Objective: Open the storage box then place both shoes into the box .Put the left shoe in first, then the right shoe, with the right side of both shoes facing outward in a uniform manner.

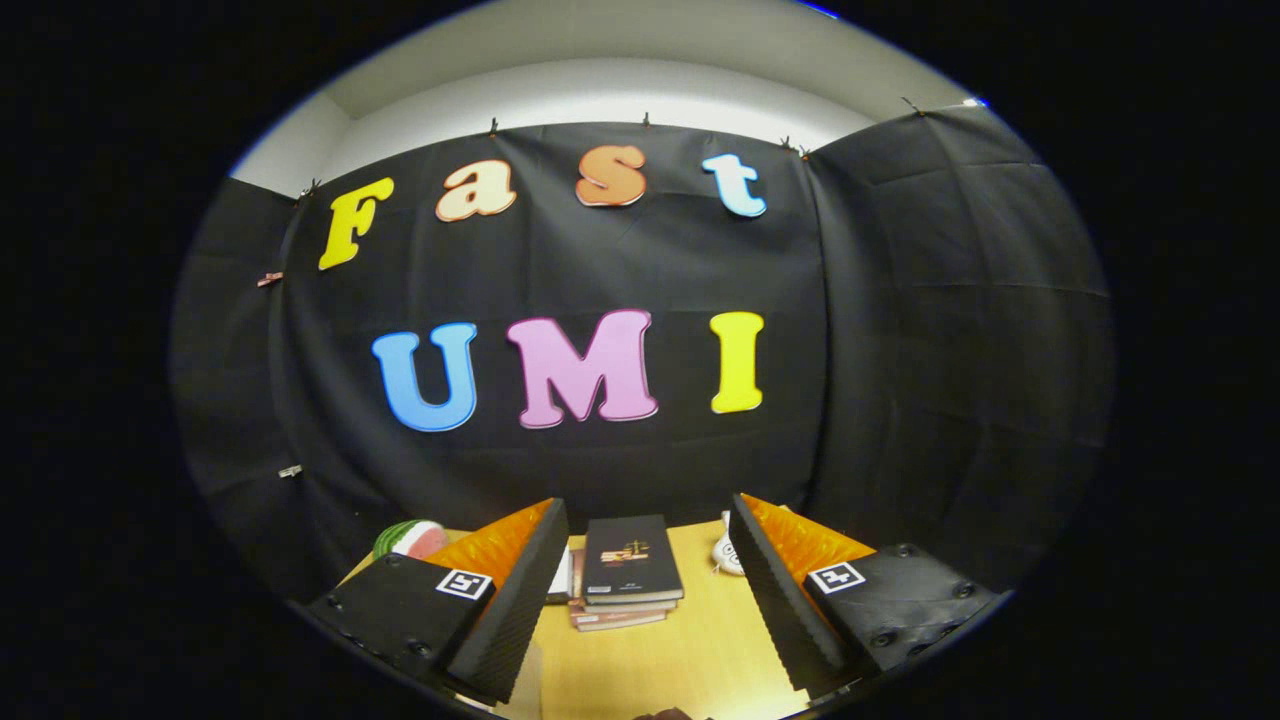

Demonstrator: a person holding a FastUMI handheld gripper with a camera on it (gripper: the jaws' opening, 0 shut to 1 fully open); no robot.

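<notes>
The gripper (640, 610) is held wide, its two fingers (520, 600) spread well apart with nothing between them, and it is raised above a wooden counter (690, 660) and aimed level toward the black cloth wall (620, 260) of the booth. Between the fingers, a little beyond their tips, a small stack of books (628, 575) is seen lying flat on the counter, a dark-covered book on top and lighter, reddish ones beneath it. Just left of the stack, partly hidden by the left finger, the edges of further books or papers can be made out, though what they are cannot be told. Beyond the right finger's tip, at the far edge of the counter, a small part of a white thing (727, 555) with a dark line on it is seen; it may be a shoe, but too little of it is shown to be sure. Beyond the left finger, near the wall, a watermelon slice (410, 540) is seen at the counter's far left corner. The storage box cannot be made out. A dark rounded shape is seen at the near edge of the counter, too little of it for it to be named. Above the cloth, a pale wall (600, 85) is seen.
</notes>
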